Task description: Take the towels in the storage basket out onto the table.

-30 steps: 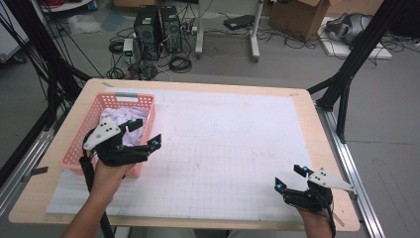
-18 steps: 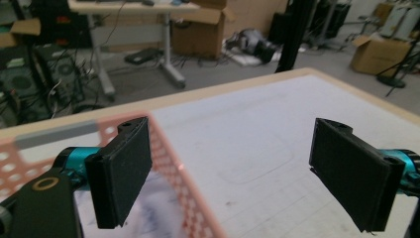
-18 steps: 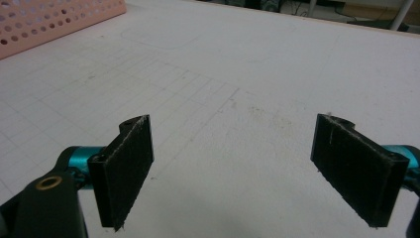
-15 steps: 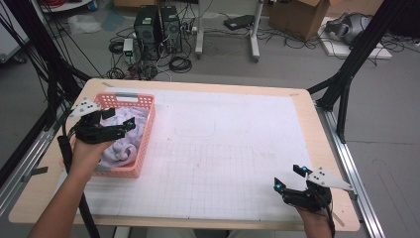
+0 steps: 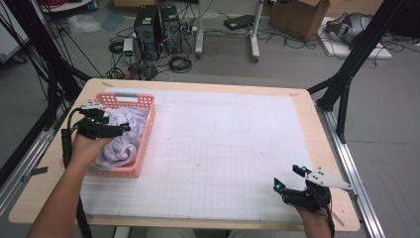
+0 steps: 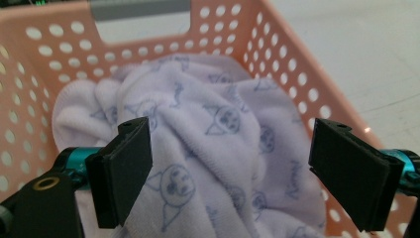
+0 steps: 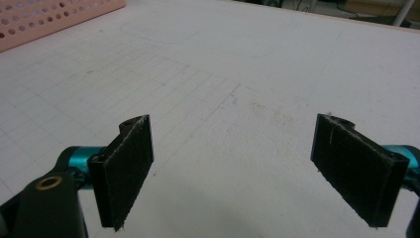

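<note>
Right hand-held gripper (image 5: 292,179) is seen in the high view at about 5 o'clock on the counter (image 5: 307,124), near its front edge; the hand behind it is cut off by the frame bottom. In the right gripper view the jaws are spread wide with nothing between them, over the bare white gridded mat (image 7: 237,99). A corner of the pink basket (image 7: 54,17) is caught at 11 o'clock of that view, well apart.

Left hand-held gripper (image 5: 116,129) is held over the pink basket at about 9 o'clock on the counter. In the left gripper view its jaws are spread, with the white towel (image 6: 213,144) bunched below and between them; whether the pads touch the cloth cannot be told. The towel, printed with faint blue cat faces, lies crumpled inside the basket (image 6: 292,74); its lower part is hidden behind the jaws and cut off at the frame bottom. In the high view part of the towel (image 5: 126,144) is covered by the left hand and gripper.

Past the counter at 12 o'clock, computer towers (image 5: 158,29), tangled cables (image 5: 181,63) and a cardboard box (image 5: 297,12) are noted on the floor. Black frame legs (image 5: 346,84) stand at 2 o'clock.
</note>
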